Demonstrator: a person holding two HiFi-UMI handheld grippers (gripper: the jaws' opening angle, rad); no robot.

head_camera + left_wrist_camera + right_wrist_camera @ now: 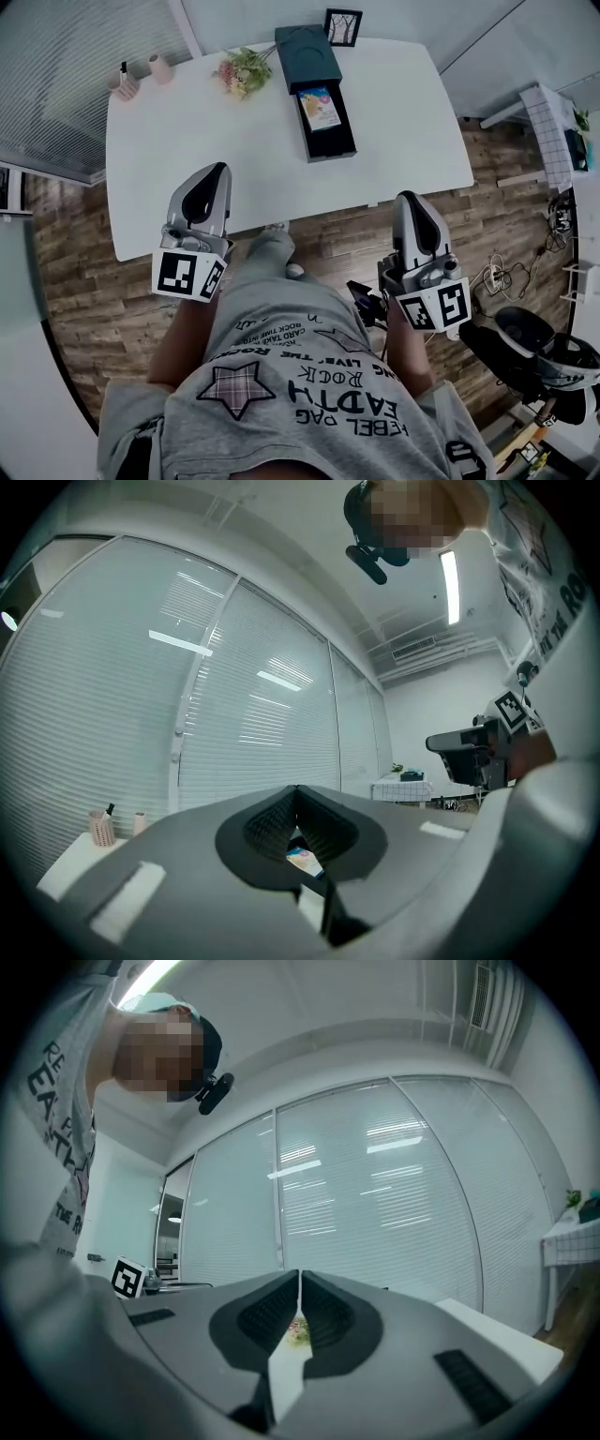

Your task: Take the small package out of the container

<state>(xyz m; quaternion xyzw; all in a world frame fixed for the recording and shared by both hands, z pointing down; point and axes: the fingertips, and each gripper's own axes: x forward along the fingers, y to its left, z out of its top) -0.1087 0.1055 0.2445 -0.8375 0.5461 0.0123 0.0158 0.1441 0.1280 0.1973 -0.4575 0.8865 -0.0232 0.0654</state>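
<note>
I am holding the left tongs (217, 172) and right tongs (410, 198) clenched and empty by the table (178, 131), near side, since the package (320, 108) is lying in the far box (348, 127).

Desk (187, 178): the near half is bare from side to side, giving an open passage from the near edge up to the container (307, 52). The container stands at the far middle. Its drawer is pulled toward the near side and open on top. The small package (320, 108) lies in it uncovered, with the dark drawer walls close round its sides.

Obstacles:
- Flowers (242, 71) just beside the container's far left end.
- Picture frame (343, 26) near its far right corner.
- Two cups (161, 67) at the far left corner, well apart.

Right of the drawer the desk is bare to its edge.
</note>
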